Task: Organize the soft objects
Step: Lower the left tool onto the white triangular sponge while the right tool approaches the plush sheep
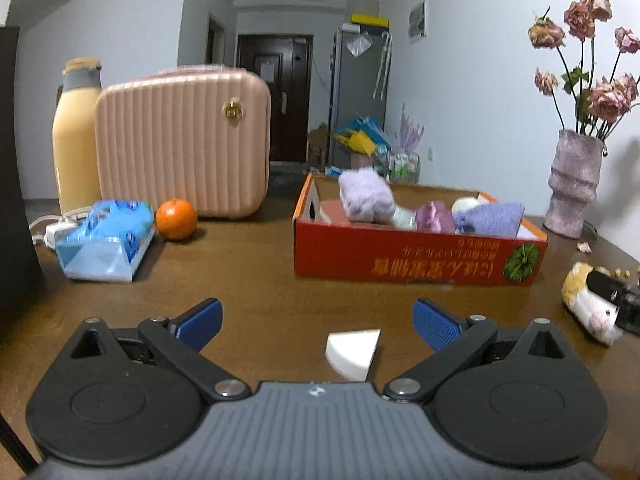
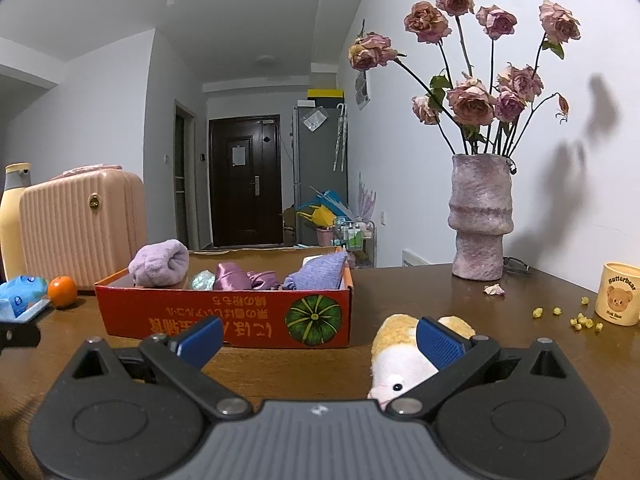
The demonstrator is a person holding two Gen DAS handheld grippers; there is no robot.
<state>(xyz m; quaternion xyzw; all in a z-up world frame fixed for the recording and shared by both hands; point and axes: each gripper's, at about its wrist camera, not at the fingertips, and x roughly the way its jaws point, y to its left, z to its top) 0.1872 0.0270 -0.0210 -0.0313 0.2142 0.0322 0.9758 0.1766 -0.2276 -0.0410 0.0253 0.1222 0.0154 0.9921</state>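
Beside the right gripper [image 2: 318, 342]'s spread, empty jaws lies the plush toy [image 2: 400, 364].

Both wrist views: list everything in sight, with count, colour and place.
Box: 1, red, table centre.
Cloths: several, purple, in box.
Plush: 1, white-yellow, right of box, by right gripper.
Sponge: 1, white, between left gripper's fingers.
Case: 1, pink, back left.
Bottle: 1, cream, left of case.
Orange: 1, before case.
Tissues: 1, blue, left.
Vase: 1, mauve, dried roses, right.
Cup: 1, cream, far right.
Table: 1, brown.
Left gripper: open.
Right gripper: open.
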